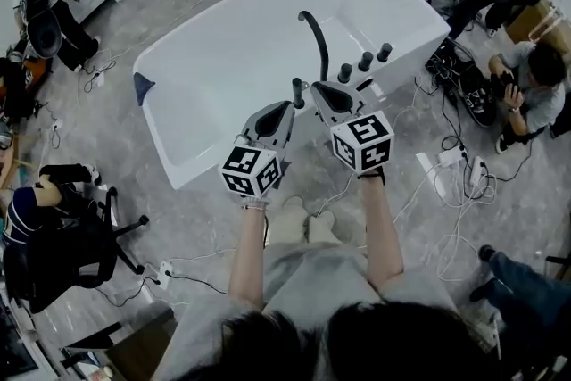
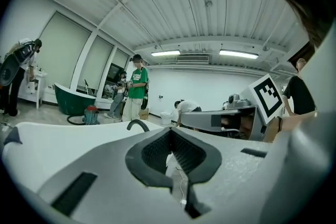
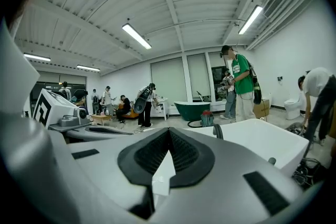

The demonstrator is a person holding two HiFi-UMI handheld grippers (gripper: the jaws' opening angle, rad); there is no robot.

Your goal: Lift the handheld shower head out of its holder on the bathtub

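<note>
Two pairs of tongs were counted, the left tongs (image 1: pixel 288 106) and the right tongs (image 1: pixel 318 87). Just ahead of them one white bathtub (image 1: pixel 223 58), one curved black spout (image 1: pixel 314 36) and three black knobs (image 1: pixel 365 61) were seen. Far beyond, one green bathtub (image 3: pixel 191 109) and one vacuum cleaner (image 3: pixel 207 118) were seen.

**Head view.** Camera on the person's head, well above the scene and facing steeply down. It covers the white oval freestanding bathtub (image 1: pixel 223 58), its black curved metal spout (image 1: pixel 314 36), the left gripper (image 1: pixel 287 107) and the right gripper (image 1: pixel 319 90).

**Left gripper view.** Camera rides on the left gripper, low and close to the tub rim. It faces roughly level across the tub into the room.

**Right gripper view.** Camera rides on the right gripper, with the same low, level, close placement.

**Shared.** All three views hold the tub and spout. Both gripper views also hold the dark green bathtub (image 2: pixel 73 101) and the person in a green shirt (image 3: pixel 241 76). Each gripper view catches the other gripper's marker cube (image 2: pixel 269 94) at its edge.
</note>
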